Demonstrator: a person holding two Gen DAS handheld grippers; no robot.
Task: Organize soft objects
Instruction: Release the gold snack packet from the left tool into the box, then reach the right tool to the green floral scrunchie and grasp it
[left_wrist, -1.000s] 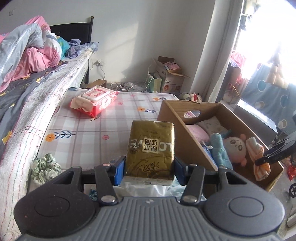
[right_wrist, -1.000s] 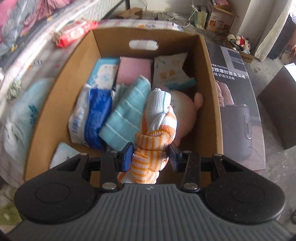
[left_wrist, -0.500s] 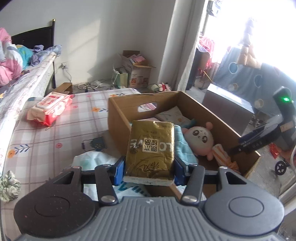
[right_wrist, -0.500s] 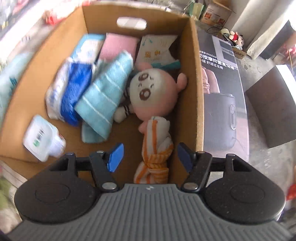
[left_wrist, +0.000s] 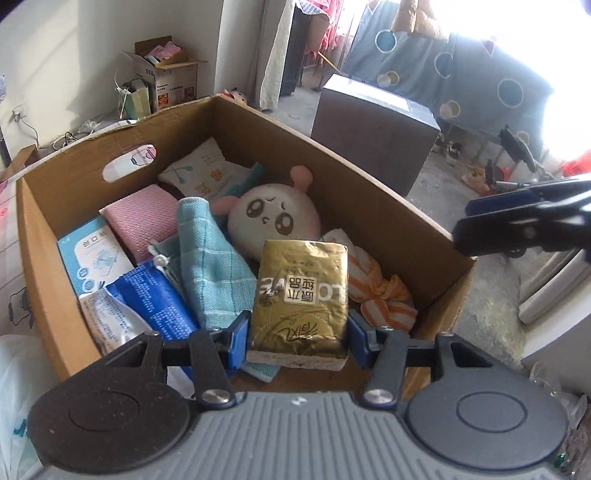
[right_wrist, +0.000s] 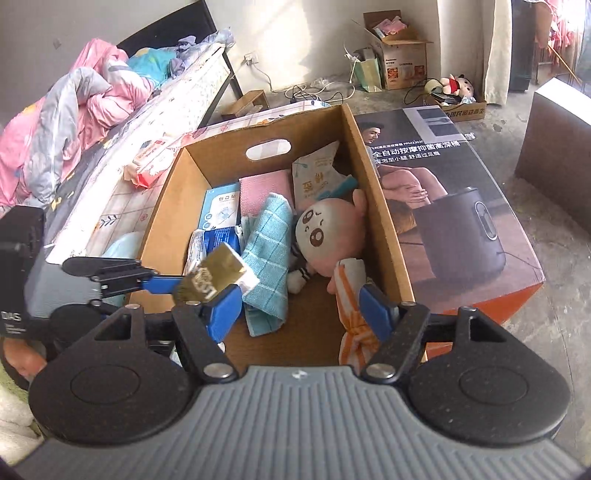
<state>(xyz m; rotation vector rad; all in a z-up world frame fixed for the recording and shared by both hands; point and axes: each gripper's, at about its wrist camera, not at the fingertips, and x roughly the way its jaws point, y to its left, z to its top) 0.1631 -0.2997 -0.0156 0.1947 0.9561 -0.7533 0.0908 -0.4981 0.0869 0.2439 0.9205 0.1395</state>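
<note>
The left gripper (left_wrist: 297, 334) had its fingers clenched on a gold tissue pack (left_wrist: 301, 299) above the cardboard box (left_wrist: 388, 206); the right gripper's (right_wrist: 295, 306) fingers had just been opening, empty, the orange-striped cloth (right_wrist: 351, 295) beside its right finger

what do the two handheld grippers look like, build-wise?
Both match: a grey ribbed body, two black speckled round housings, black linkage arms with silver pivot screws, and blue pads on the fingers. See the left gripper and right gripper in their own wrist views. From the right wrist view the left unit's side is a black block with white lettering, too cropped to read. No cables visible.
</note>
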